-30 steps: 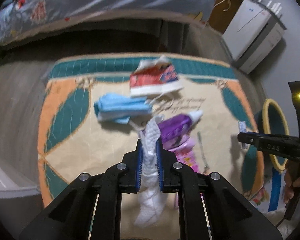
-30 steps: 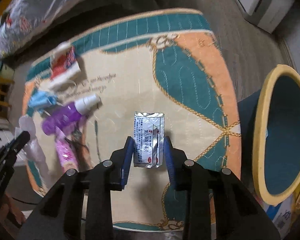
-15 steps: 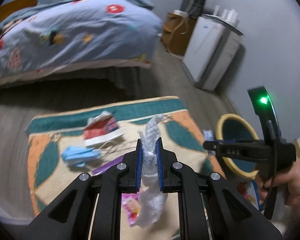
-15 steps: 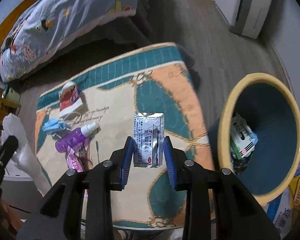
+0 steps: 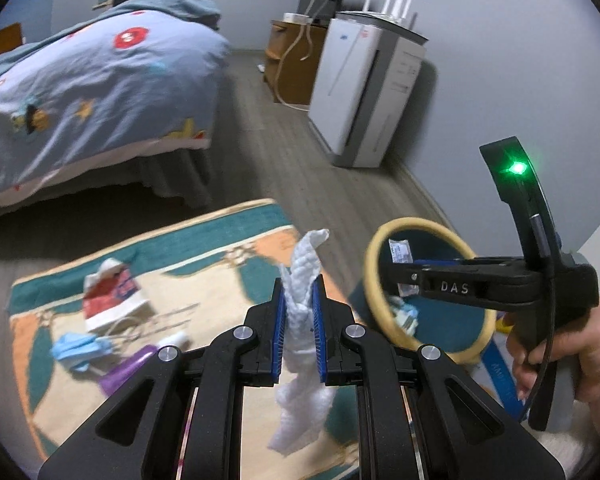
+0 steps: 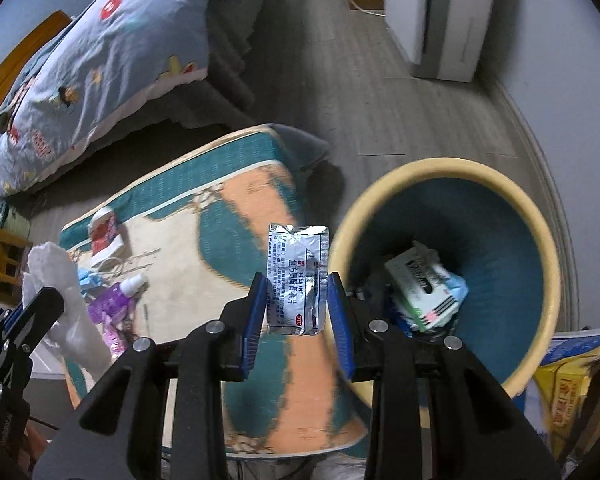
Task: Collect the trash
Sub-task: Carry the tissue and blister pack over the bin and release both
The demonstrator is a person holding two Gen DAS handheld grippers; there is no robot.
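My left gripper (image 5: 299,284) is shut on a crumpled white tissue (image 5: 304,408) that sticks out above and hangs below the blue pads, over the rug's right part. A silver foil sachet (image 6: 298,276) stands upright in my right gripper (image 6: 298,296), which is shut on it just left of the bin's yellow rim (image 6: 448,168). The bin is teal inside and holds a green-striped box (image 6: 424,292) and other trash. On the rug (image 6: 240,216) lie a red-white packet (image 5: 108,292), a blue mask (image 5: 80,350), a purple bottle (image 6: 116,300) and a pink wrapper (image 6: 114,336).
A bed (image 5: 92,80) with a blue patterned cover stands beyond the rug. A white appliance (image 5: 364,92) and a wooden cabinet (image 5: 288,64) line the far wall. A yellow box (image 6: 572,396) lies beside the bin. A person's hand (image 5: 556,344) grips the right tool.
Both grippers have risen and swung right, away from the trash on the rug towards the bin. The bin's opening now fills the right view. Tissue and sachet stay gripped.
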